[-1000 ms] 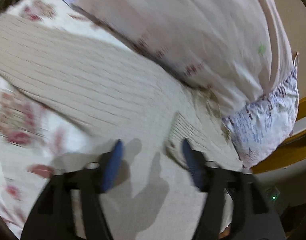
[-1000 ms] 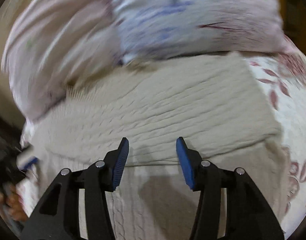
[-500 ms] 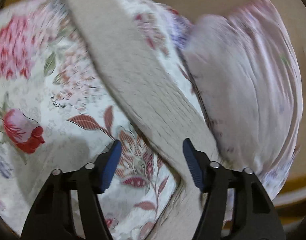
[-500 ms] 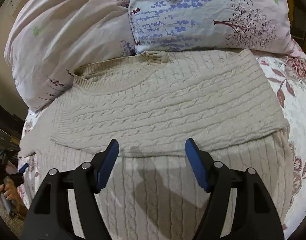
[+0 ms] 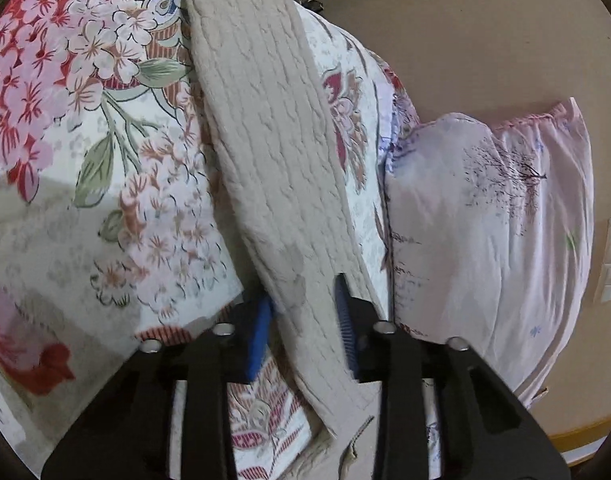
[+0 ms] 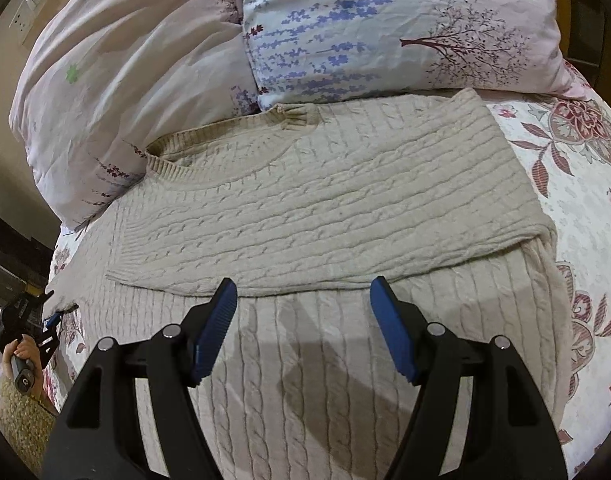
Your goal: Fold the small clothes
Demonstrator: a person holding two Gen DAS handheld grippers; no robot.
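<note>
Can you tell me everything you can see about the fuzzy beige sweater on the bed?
The sweater is a beige cable-knit with a ribbed neckline. It lies flat on the flowered bedspread, its top edge against the pillows. One sleeve is folded across the chest. The other sleeve stretches out to the side; the left tongs are closing on it near the cuff. The right tongs hover open above the body, touching nothing.
</note>
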